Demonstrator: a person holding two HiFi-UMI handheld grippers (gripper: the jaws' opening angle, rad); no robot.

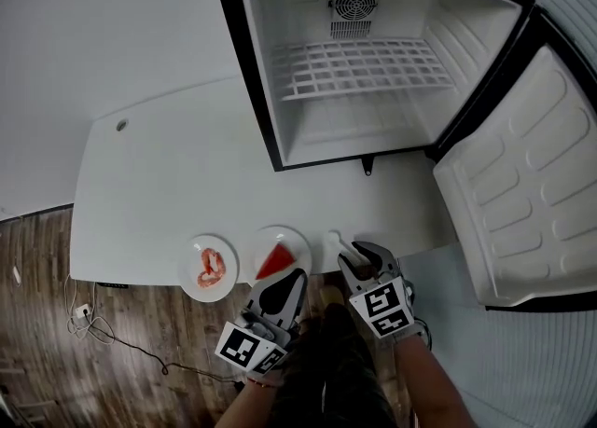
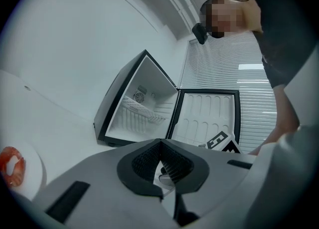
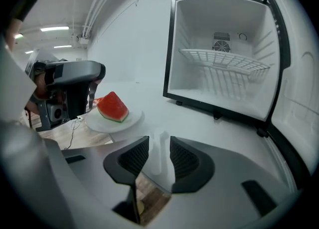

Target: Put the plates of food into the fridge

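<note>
At the front edge of the white table (image 1: 159, 184), the watermelon plate (image 1: 285, 238) lies directly ahead of the left gripper (image 1: 295, 275), the nearer one. Its jaws are together at the rim, grip unclear. Just beside it, the right gripper (image 1: 366, 253) has jaws narrowly apart, empty. Round white plate, one red wedge (image 3: 112, 107).

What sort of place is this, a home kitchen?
Probably a lab or office staged as a kitchen: a mini fridge stands open on a white table, two plates of food sit near its edge, and cables trail over the wood floor.
</note>
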